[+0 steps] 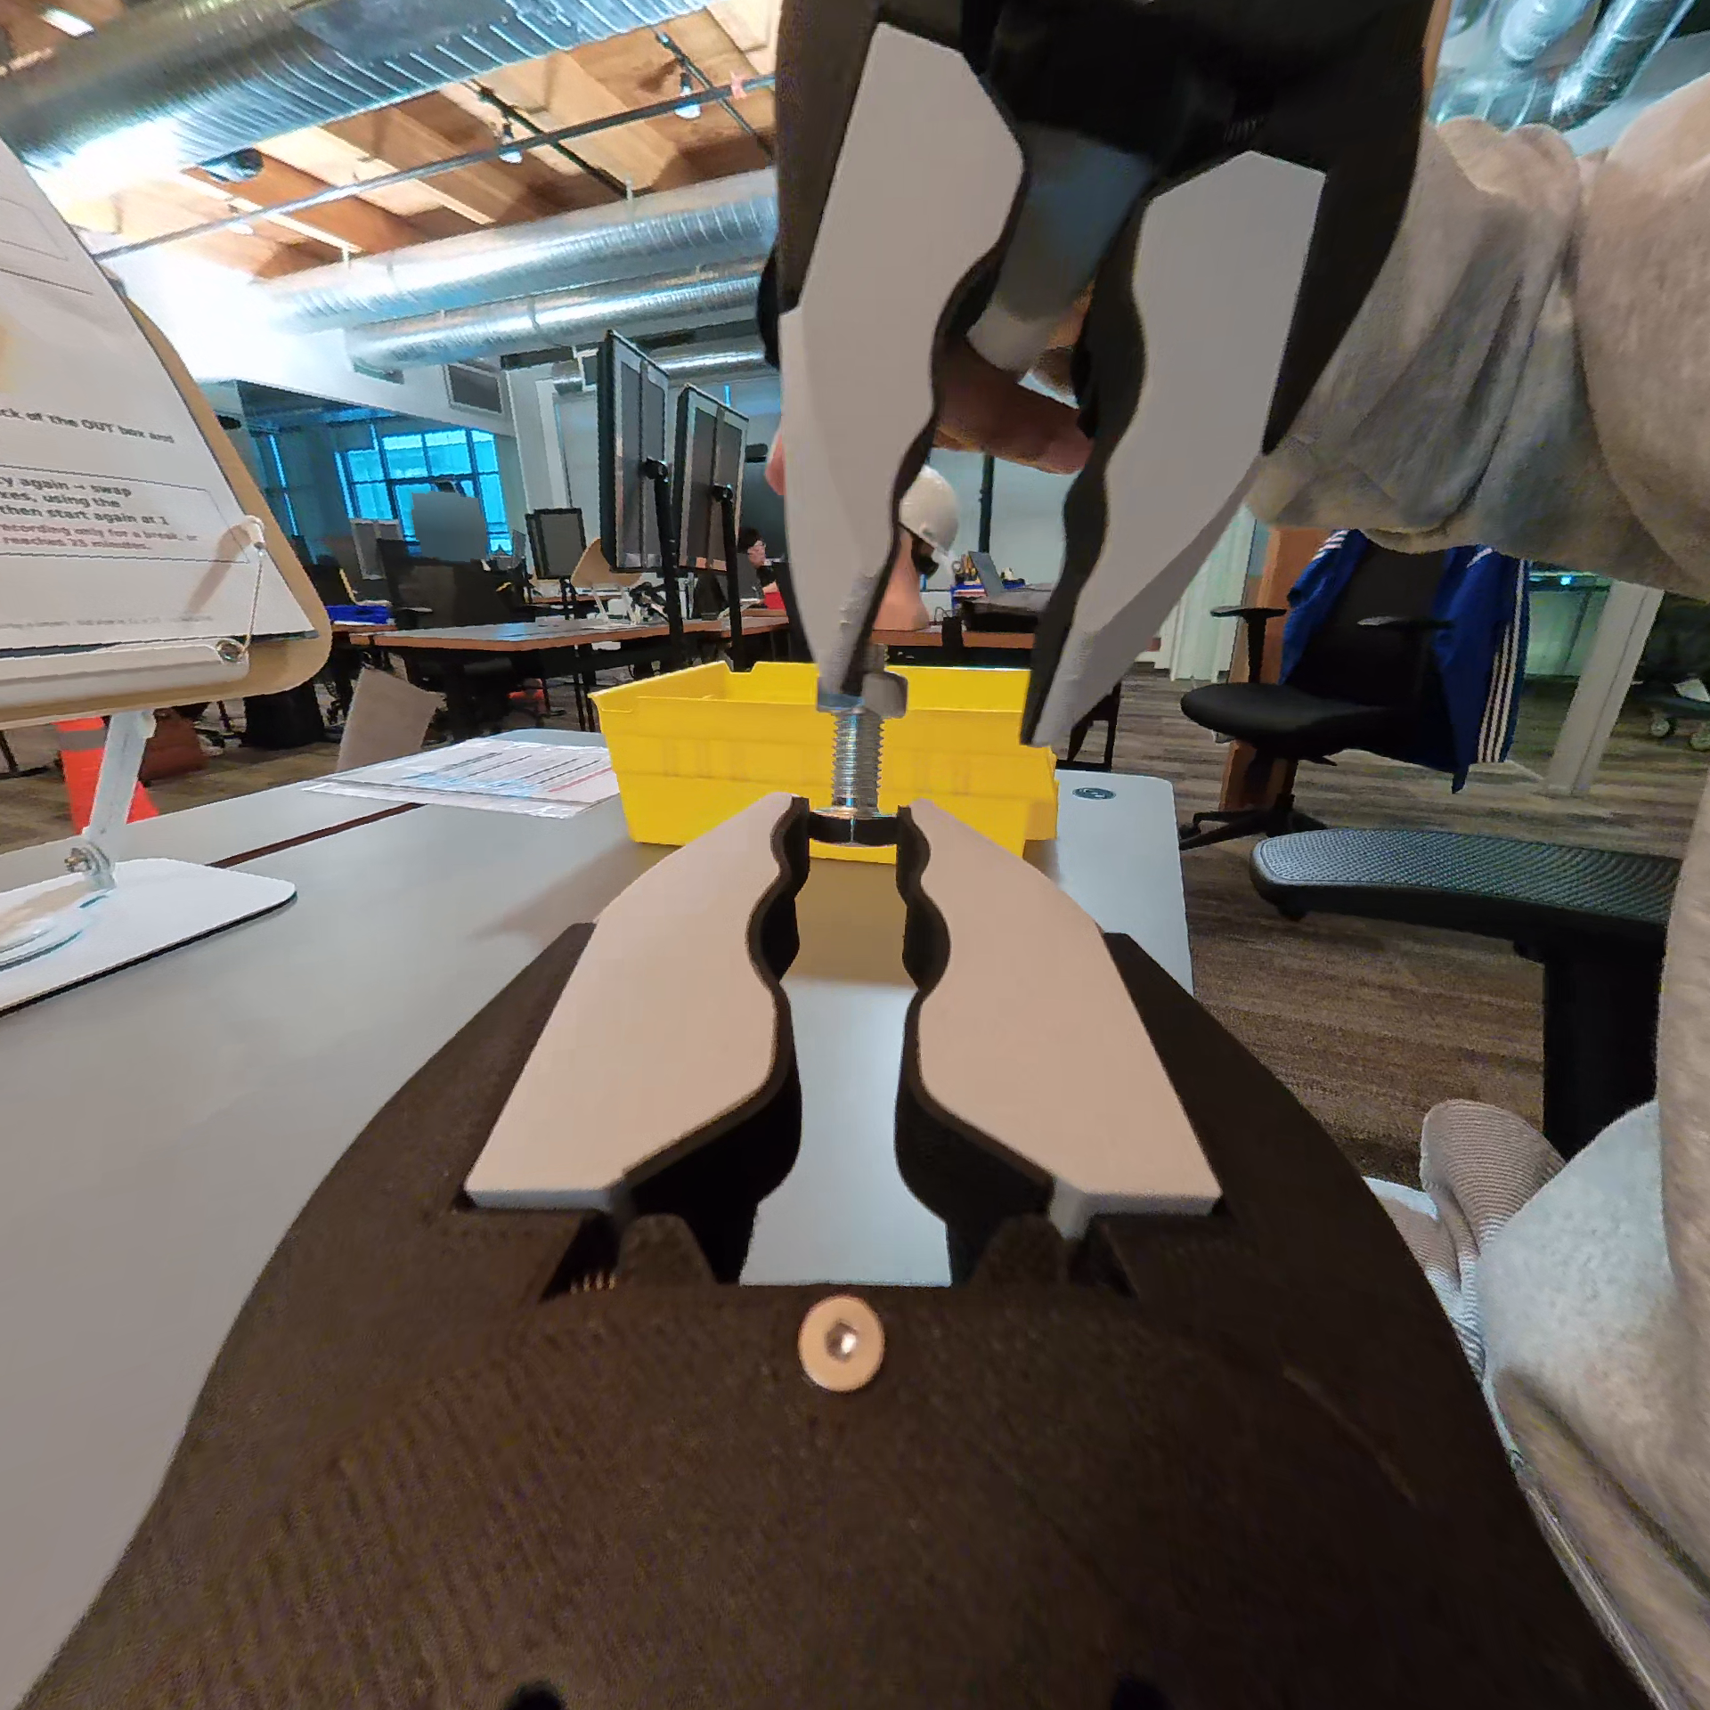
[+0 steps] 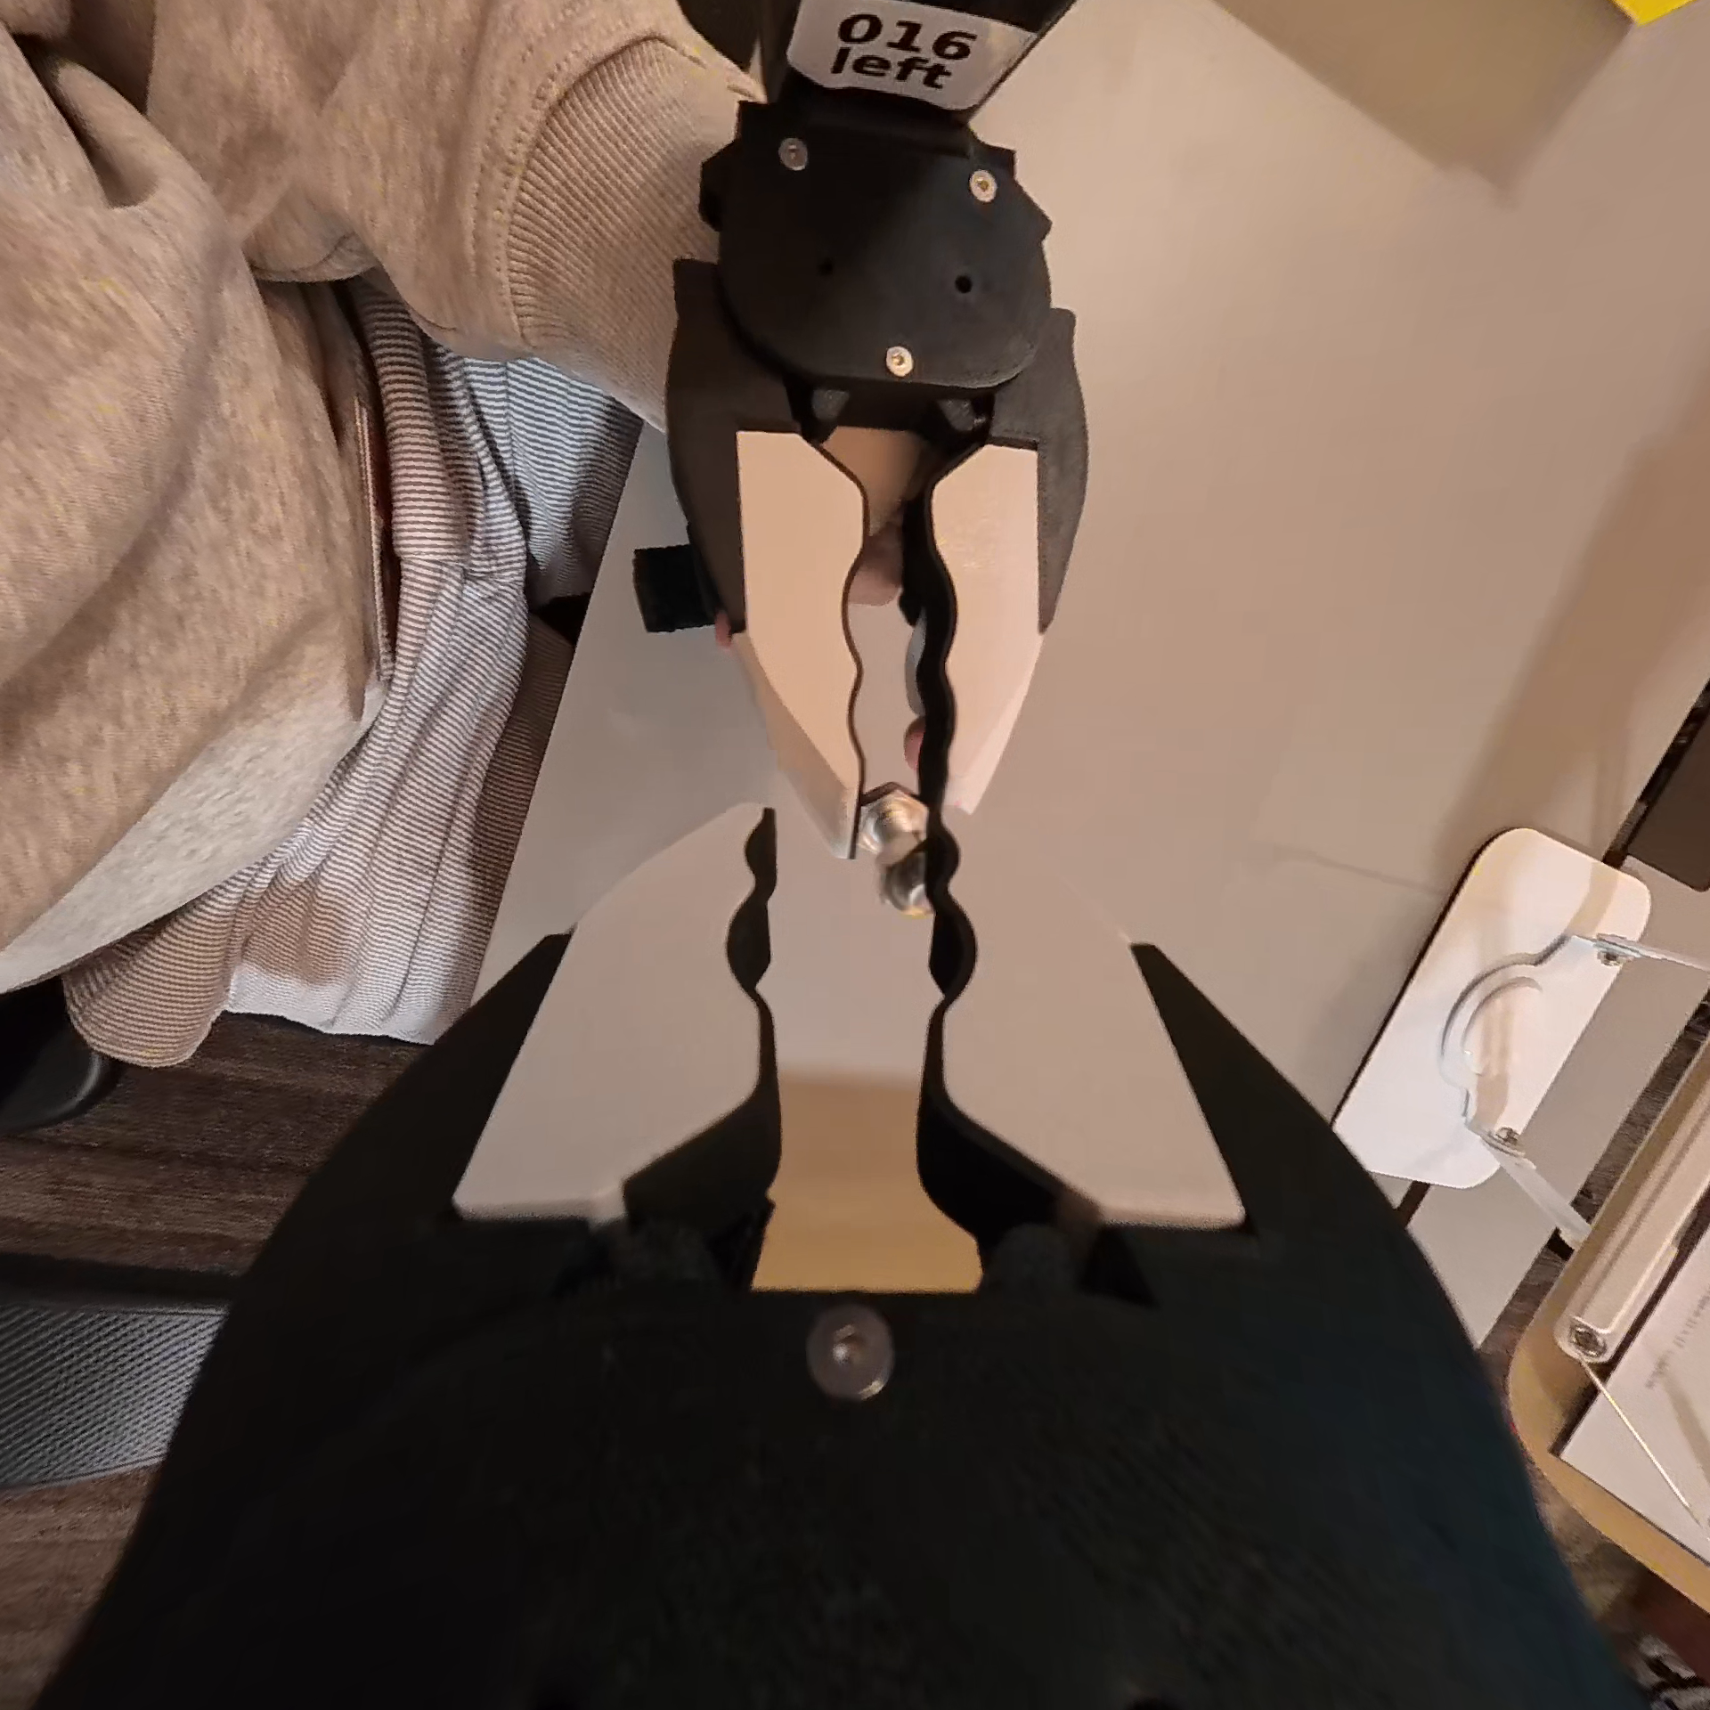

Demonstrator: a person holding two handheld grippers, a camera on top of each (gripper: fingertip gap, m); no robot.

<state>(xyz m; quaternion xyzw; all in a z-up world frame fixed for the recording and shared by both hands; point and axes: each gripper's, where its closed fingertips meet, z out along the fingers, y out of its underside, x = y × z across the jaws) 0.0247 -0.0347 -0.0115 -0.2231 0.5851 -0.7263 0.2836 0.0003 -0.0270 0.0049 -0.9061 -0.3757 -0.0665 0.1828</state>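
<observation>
Silver threaded steel bolt (image 1: 856, 773) is held upright by its head in the clenched left gripper (image 1: 853, 824); its hex nut (image 1: 874, 692) is touched by the spread right gripper (image 1: 935, 712), before a yellow plastic bin (image 1: 703, 740).

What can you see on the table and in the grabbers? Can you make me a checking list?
Surface: grey table.
Things: bolt standing upright, nut on its upper threads.
Clutter: yellow bin behind the bolt; paper sheet; document stand at left.
Grippers: left gripper shut on the bolt's head; right gripper open above, one finger touching the nut.
Cables: nothing seen.
Surroundings: office with monitors and a black chair.
</observation>
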